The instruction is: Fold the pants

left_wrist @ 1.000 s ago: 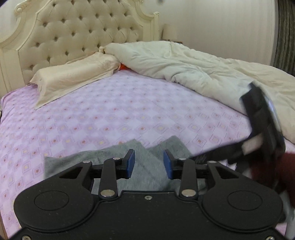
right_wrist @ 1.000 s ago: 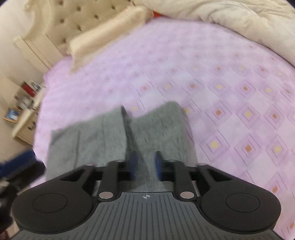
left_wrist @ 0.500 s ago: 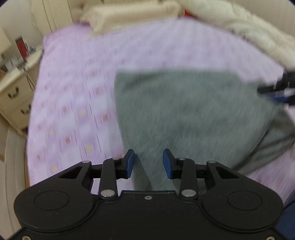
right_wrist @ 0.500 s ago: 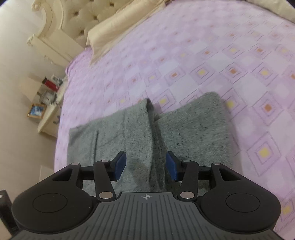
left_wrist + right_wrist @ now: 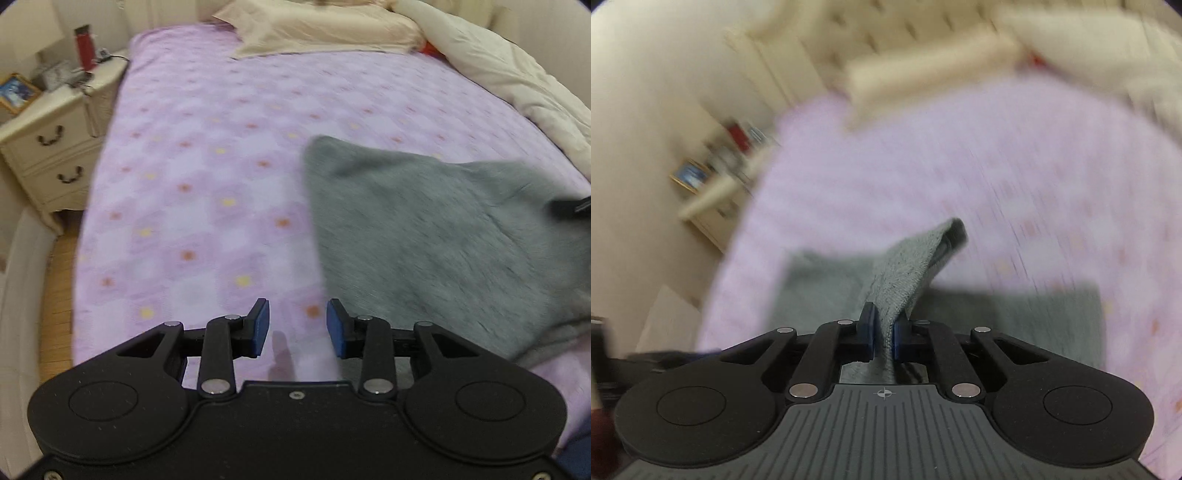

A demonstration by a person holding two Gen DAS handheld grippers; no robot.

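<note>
The grey pants (image 5: pixel 436 229) lie on the bed's lilac patterned sheet (image 5: pixel 207 177), at the near right part of the bed in the left wrist view, their left edge running just beside the left hand-held gripper (image 5: pixel 297 325). That gripper hangs over bare sheet with its blue pads (image 5: pixel 261 325) apart and nothing between them; the cloth lies just to the right of the right pad. In the right wrist view, the right hand-held gripper (image 5: pixel 884 334) has its jaws closing on a fold of the pants (image 5: pixel 905 280), the fabric pinched between the two blue pads and rising from them in a raised ridge, while the rest of the garment spreads flat on the sheet to both sides. This view is heavily blurred. At the far end of the bed a cream pillow (image 5: pixel 325 29) lies against the headboard, and a cream duvet (image 5: pixel 509 74) is bunched along the far right. To the left of the bed stands a cream nightstand (image 5: pixel 55 147) with two drawers, carrying a framed picture (image 5: pixel 14 92) and a red bottle (image 5: pixel 84 50).
</note>
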